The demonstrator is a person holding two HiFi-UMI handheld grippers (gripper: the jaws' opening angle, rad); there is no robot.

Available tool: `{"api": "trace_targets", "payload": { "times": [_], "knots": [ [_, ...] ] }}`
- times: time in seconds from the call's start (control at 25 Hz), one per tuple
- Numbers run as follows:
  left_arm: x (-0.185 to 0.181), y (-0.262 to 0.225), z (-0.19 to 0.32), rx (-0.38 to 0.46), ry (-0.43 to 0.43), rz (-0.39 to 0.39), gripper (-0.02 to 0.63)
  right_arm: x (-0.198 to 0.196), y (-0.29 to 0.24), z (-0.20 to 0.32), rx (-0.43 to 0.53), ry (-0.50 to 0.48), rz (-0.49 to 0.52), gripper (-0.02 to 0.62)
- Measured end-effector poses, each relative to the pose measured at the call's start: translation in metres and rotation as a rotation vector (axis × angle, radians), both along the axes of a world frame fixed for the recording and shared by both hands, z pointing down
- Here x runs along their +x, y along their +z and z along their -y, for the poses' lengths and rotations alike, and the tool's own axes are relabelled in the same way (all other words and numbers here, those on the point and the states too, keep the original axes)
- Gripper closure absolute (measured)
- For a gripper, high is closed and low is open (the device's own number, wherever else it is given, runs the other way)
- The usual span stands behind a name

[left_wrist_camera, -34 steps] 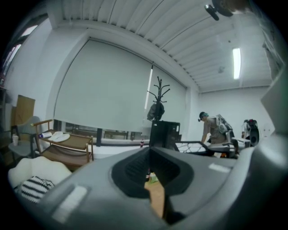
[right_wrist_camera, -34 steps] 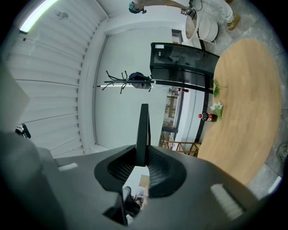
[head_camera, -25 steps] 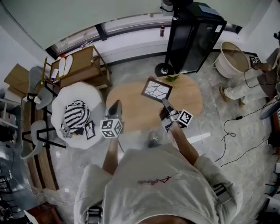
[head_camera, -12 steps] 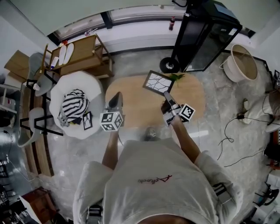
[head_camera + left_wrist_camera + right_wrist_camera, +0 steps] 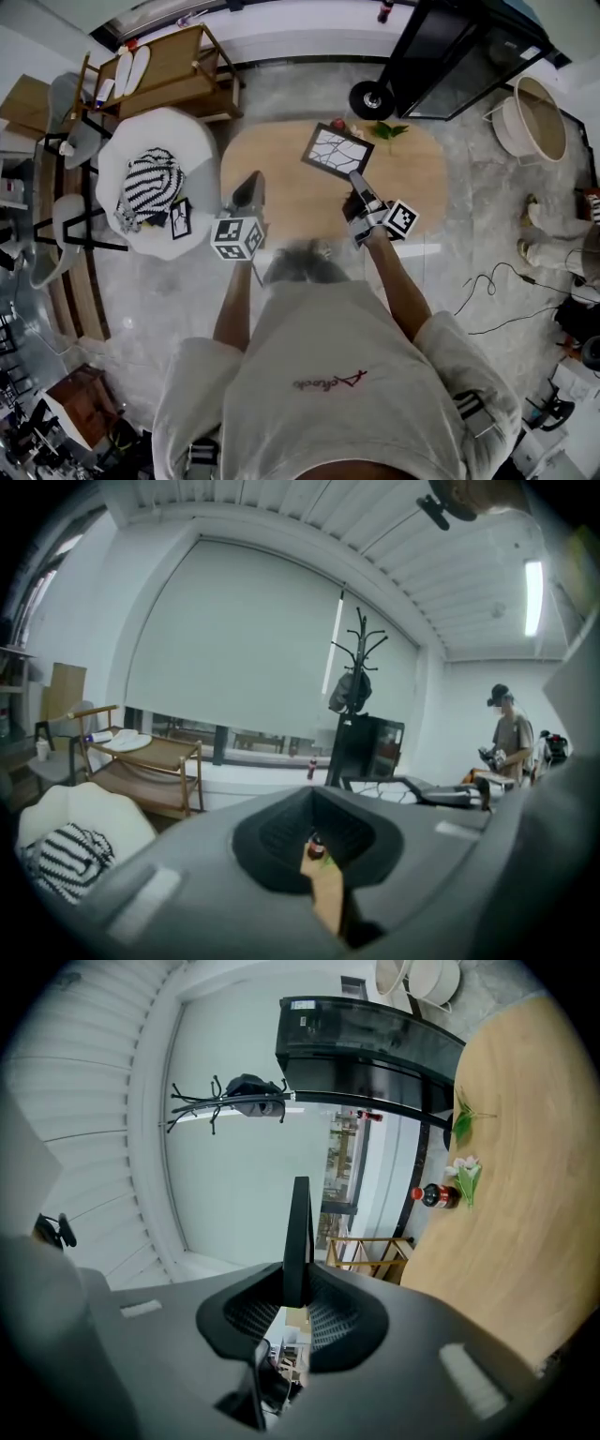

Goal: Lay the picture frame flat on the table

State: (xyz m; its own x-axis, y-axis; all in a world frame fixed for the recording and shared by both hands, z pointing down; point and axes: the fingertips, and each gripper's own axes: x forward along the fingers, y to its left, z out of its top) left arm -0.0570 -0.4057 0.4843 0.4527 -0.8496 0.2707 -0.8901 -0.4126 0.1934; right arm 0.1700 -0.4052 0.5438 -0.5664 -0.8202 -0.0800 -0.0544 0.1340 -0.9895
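Note:
The picture frame point(image 5: 334, 150), black-edged with a white cracked-line print, is over the far middle of the oval wooden table point(image 5: 281, 211), its face showing upward. My right gripper point(image 5: 355, 180) is shut on its near edge. In the right gripper view the frame point(image 5: 299, 1227) stands edge-on between the pads of my right gripper point(image 5: 298, 1288). Whether its far edge touches the table I cannot tell. My left gripper point(image 5: 249, 189) hovers over the table's left part, shut and holding nothing. In its own view, my left gripper point(image 5: 323, 860) leaves only a thin slit.
A small dark bottle point(image 5: 337, 125) and a green sprig point(image 5: 386, 131) lie on the table just beyond the frame. A white seat point(image 5: 202, 141) with a striped bag point(image 5: 148, 185) stands left. A black cabinet point(image 5: 450, 56) is far right. A person point(image 5: 511, 738) stands off right.
The head view has shifted, so the table and frame now sit higher in the picture. My right gripper keeps its hold on the frame. The left gripper stays beside it.

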Motion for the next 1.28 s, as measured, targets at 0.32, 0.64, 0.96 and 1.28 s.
{"api": "trace_targets", "payload": {
  "times": [0.32,0.64,0.96,1.28],
  "knots": [
    [-0.018,0.041,0.005,-0.056,0.042,-0.019,0.604,-0.030,0.038,-0.001,-0.050,0.003,-0.031,0.522],
    [-0.046,0.101,0.001,-0.138,0.101,-0.008,0.604,-0.060,0.077,-0.006,-0.094,0.035,-0.035,0.521],
    [-0.058,0.165,0.008,-0.186,0.116,0.006,0.604,-0.071,0.143,-0.004,-0.143,0.055,-0.030,0.520],
    [-0.066,0.234,0.010,-0.232,0.120,-0.004,0.604,-0.082,0.213,-0.006,-0.189,0.052,-0.038,0.520]
  ]
}}
